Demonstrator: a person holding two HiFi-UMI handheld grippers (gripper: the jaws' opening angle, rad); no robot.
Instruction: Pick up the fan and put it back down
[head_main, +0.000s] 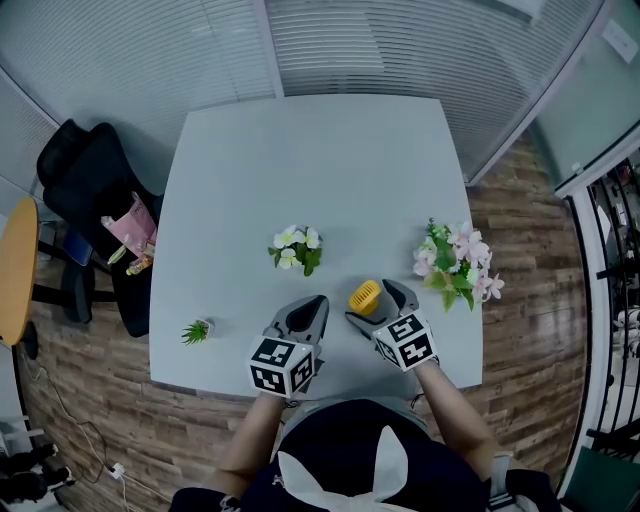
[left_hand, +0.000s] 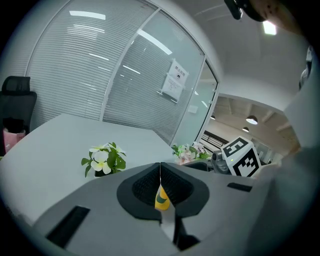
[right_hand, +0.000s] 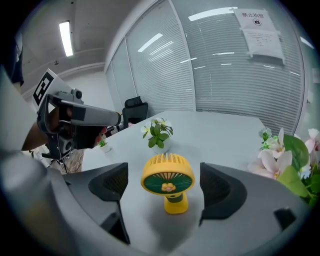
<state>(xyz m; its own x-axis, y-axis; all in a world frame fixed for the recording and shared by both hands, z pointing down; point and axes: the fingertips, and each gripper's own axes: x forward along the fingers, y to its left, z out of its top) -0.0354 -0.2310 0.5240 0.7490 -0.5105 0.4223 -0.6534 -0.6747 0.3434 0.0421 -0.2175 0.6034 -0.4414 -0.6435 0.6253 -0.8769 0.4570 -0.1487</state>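
Item 1, far left off the table (head_main: 320, 150): a black chair (head_main: 85, 165) carrying a pink bag (head_main: 132, 226), no part in the job. Item 2, near the table's left front edge: a small green potted plant (head_main: 196, 331), well apart from everything else. Item 3, centre: a pot of white flowers (head_main: 297, 248), standing beyond my tools. Item 4, my left gripper (head_main: 312, 305): jaws pressed together along one seam with nothing gripped, only a small yellow-and-green tab low at the seam that I cannot identify; it hangs just beside the right tool and is idle. Item 5, the fan (right_hand: 167, 181): yellow, round grille facing my right camera, upright on its short stand, base flat on the table near the front edge. Item 6, my right gripper (head_main: 378, 305): jaws spread wide, one pad on each side of the fan, neither pad touching it. Item 7, far right: a bunch of pink flowers (head_main: 458, 262), near the table's right edge and clear of the fan. Status, as I judge it: the fan is on the table and unheld, so either the lift has not begun or the set-down is finished; these views alone cannot settle which. If it has not begun, the close, the lift and the return all remain.
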